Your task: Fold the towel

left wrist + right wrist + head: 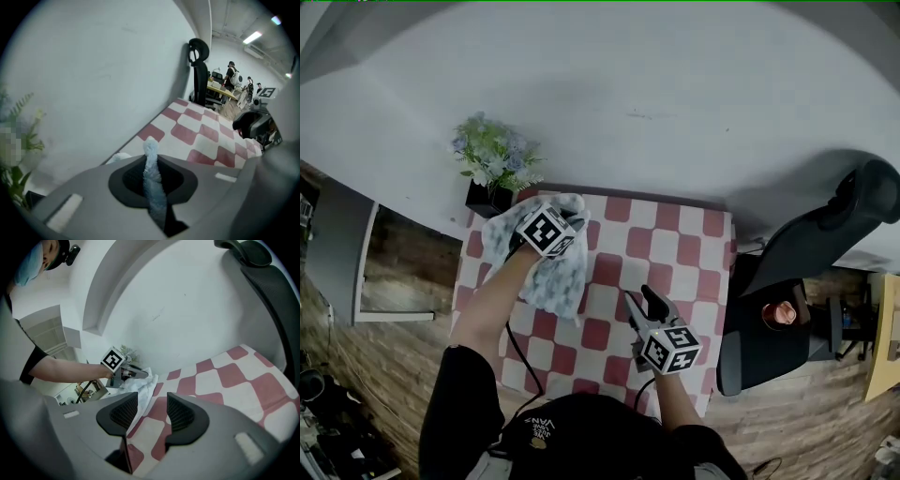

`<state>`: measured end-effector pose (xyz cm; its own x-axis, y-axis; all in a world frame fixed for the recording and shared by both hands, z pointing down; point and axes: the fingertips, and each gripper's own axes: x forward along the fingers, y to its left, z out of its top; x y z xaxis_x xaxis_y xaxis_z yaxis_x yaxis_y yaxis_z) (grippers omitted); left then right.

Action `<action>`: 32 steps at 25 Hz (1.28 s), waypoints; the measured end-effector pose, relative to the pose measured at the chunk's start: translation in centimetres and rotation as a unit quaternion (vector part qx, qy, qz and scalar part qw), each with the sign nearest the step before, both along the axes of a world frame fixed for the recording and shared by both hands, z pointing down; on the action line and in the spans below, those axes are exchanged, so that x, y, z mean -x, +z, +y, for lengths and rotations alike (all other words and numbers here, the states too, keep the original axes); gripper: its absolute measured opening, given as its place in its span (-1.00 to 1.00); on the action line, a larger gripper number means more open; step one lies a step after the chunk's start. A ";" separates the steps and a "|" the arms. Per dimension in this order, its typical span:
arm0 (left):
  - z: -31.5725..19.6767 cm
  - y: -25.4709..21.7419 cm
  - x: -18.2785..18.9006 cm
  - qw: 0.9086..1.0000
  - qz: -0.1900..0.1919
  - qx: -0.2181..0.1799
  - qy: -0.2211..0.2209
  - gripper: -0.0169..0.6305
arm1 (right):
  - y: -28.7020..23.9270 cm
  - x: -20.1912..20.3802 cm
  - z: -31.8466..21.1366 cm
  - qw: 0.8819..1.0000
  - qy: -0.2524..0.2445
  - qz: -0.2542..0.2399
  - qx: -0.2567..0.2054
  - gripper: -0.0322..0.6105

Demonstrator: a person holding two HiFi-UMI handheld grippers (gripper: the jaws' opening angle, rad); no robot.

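- I am watching the towel [546, 272] from the head view. It is a pale blue-white, fluffy cloth, bunched and rumpled at the far left part of the table, just beside the potted plant [492, 159].
- The table is wearing a smooth tablecloth [675, 244] of red and white squares, lying flat against the white wall.
- My left gripper [152, 183] is pinching a thin, fuzzy edge of the towel. Its own view shows the ribbed black pads [131, 178] pressing close on a narrow upright strip of cloth.
- The head view is hiding that pinch, since the marker cube [547, 230] and folds of towel cover the jaw tips.
- My right gripper [152, 412] is hovering over the near right part of the tablecloth, well apart from the towel. Its jaws are standing partly apart, with only checked cloth showing through the gap.
- The right gripper view is showing the bare forearm [70, 369] reaching to the towel.
- Only the head view is giving me the plant's square black pot [487, 199].
- The dark office chair [825, 234] is sitting at the table's right end.
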<state>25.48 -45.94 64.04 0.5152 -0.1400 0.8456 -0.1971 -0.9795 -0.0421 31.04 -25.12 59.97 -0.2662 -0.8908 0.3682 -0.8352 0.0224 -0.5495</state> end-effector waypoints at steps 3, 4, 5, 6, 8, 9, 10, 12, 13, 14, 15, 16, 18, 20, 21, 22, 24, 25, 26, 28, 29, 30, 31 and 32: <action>0.9 -4.3 1.0 0.998 0.053 -0.043 0.003 -0.87 | -0.5 1.0 0.0 1.000 -0.009 0.008 -0.004 -0.33; 1.3 -5.7 1.7 0.996 0.069 -0.058 0.002 -0.87 | -0.7 1.5 -0.1 1.000 -0.014 0.010 -0.005 -0.33; 1.8 -7.1 2.5 0.994 0.084 -0.072 0.000 -0.87 | -1.0 2.0 -0.2 1.000 -0.019 0.012 -0.007 -0.33; 2.2 -8.5 3.3 0.991 0.098 -0.088 -0.003 -0.87 | -1.2 2.5 -0.2 1.000 -0.024 0.015 -0.009 -0.33; 3.3 -11.5 5.4 0.985 0.120 -0.122 -0.008 -0.87 | -1.5 3.6 -0.5 0.999 -0.037 0.021 -0.012 -0.33; 3.9 -12.8 6.6 0.982 0.130 -0.137 -0.013 -0.87 | -1.6 4.2 -0.7 0.999 -0.043 0.025 -0.013 -0.33; 4.4 -13.9 7.9 0.979 0.140 -0.147 -0.020 -0.87 | -1.6 4.7 -0.9 0.998 -0.050 0.031 -0.014 -0.33; 5.7 -15.3 10.9 0.973 0.161 -0.157 -0.043 -0.87 | -1.6 5.6 -1.5 0.997 -0.061 0.043 -0.016 -0.33; 6.3 -15.5 12.5 0.971 0.170 -0.158 -0.058 -0.87 | -1.5 5.9 -1.9 0.997 -0.066 0.048 -0.015 -0.33; 7.0 -15.6 14.2 0.968 0.179 -0.161 -0.073 -0.87 | -1.3 6.3 -2.3 0.996 -0.071 0.053 -0.015 -0.33; 7.8 -15.9 15.6 0.964 0.189 -0.166 -0.085 -0.87 | -1.2 6.7 -2.8 0.995 -0.076 0.056 -0.014 -0.33; 8.6 -16.3 16.8 0.960 0.201 -0.174 -0.093 -0.87 | -1.0 7.1 -3.2 0.995 -0.080 0.058 -0.013 -0.33; 10.5 -17.2 18.7 0.951 0.221 -0.191 -0.102 -0.87 | -0.7 7.8 -4.0 0.995 -0.084 0.056 -0.011 -0.33; 12.7 -17.3 20.6 0.945 0.236 -0.199 -0.111 -0.87 | -0.7 8.4 -4.8 0.995 -0.083 0.051 -0.011 -0.33; 13.9 -17.1 21.4 0.942 0.242 -0.200 -0.116 -0.87 | -0.8 8.6 -5.2 0.995 -0.081 0.050 -0.012 -0.33; 15.2 -16.9 22.3 0.941 0.247 -0.199 -0.121 -0.87 | -0.9 8.8 -5.6 0.995 -0.080 0.053 -0.013 -0.33; 17.5 -16.1 23.8 0.939 0.252 -0.197 -0.129 -0.87 | -1.2 9.5 -6.5 0.994 -0.086 0.066 -0.017 -0.33; 18.7 -15.7 24.4 0.938 0.253 -0.194 -0.133 -0.87 | -1.4 10.0 -7.0 0.993 -0.093 0.074 -0.019 -0.33; 19.7 -15.2 25.0 0.938 0.254 -0.191 -0.136 -0.87 | -1.7 10.6 -7.6 0.991 -0.105 0.082 -0.021 -0.33; 21.5 -14.3 25.9 0.939 0.252 -0.184 -0.144 -0.87 | -2.2 12.5 -8.8 0.985 -0.136 0.104 -0.025 -0.33; 22.3 -13.8 26.4 0.939 0.250 -0.181 -0.149 -0.87 | -2.4 13.7 -9.4 0.981 -0.155 0.115 -0.028 -0.33; 22.9 -13.5 26.8 0.939 0.249 -0.178 -0.153 -0.87 | -2.6 15.1 -9.9 0.976 -0.176 0.124 -0.030 -0.33; 23.5 -13.2 27.2 0.939 0.250 -0.175 -0.158 -0.87 | -2.8 16.6 -10.4 0.971 -0.199 0.129 -0.032 -0.33; 24.1 -12.8 27.5 0.939 0.251 -0.172 -0.163 -0.87 | -3.0 18.2 -10.8 0.965 -0.223 0.131 -0.035 -0.33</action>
